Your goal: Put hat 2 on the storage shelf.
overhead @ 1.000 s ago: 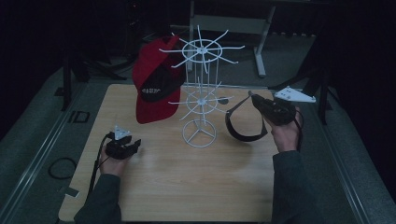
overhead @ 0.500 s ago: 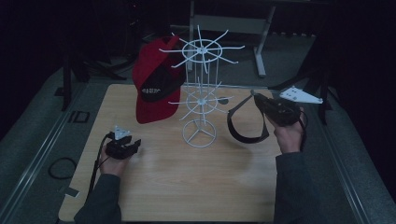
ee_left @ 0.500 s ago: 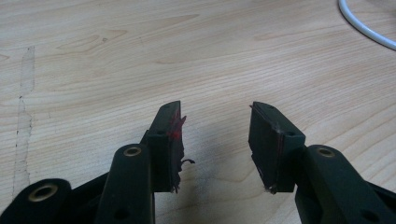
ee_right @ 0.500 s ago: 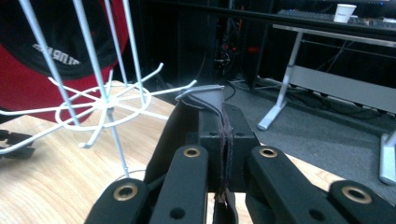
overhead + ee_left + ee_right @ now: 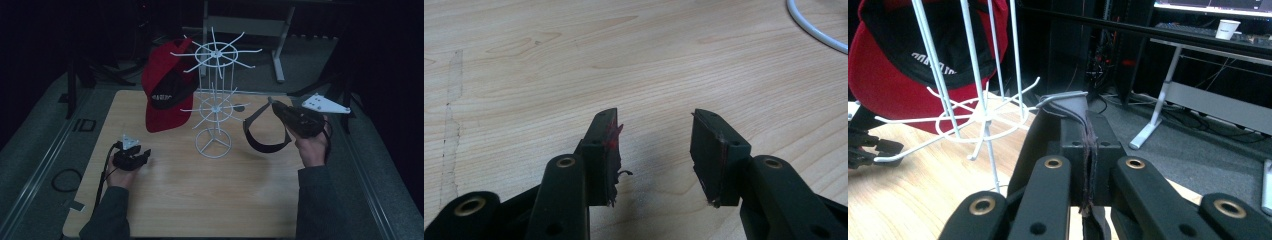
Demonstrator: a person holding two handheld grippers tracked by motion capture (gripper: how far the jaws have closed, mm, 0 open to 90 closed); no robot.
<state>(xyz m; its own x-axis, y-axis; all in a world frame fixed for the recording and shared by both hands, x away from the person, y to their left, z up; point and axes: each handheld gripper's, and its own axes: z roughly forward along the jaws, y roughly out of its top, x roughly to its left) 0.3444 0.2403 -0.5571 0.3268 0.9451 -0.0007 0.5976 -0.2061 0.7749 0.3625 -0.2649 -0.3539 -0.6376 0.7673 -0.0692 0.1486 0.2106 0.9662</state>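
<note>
The right claw (image 5: 274,106) is clamped on the strap of a black visor cap (image 5: 263,134), which hangs below it, beside the one white wire hat rack (image 5: 214,100). One red and black cap (image 5: 165,95) hangs on the rack. The left claw (image 5: 144,155) rests wide and empty on the wooden counter (image 5: 210,195).

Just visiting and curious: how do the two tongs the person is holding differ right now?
The left tongs stand open with nothing between the pads, while the right tongs are shut on a black visor. In the high view the left tongs rest low at the wooden table, pointed at bare wood; the right tongs are raised beside the white wire rack, with the visor hanging from them. Both are black, two-jawed and hand-held.
</note>
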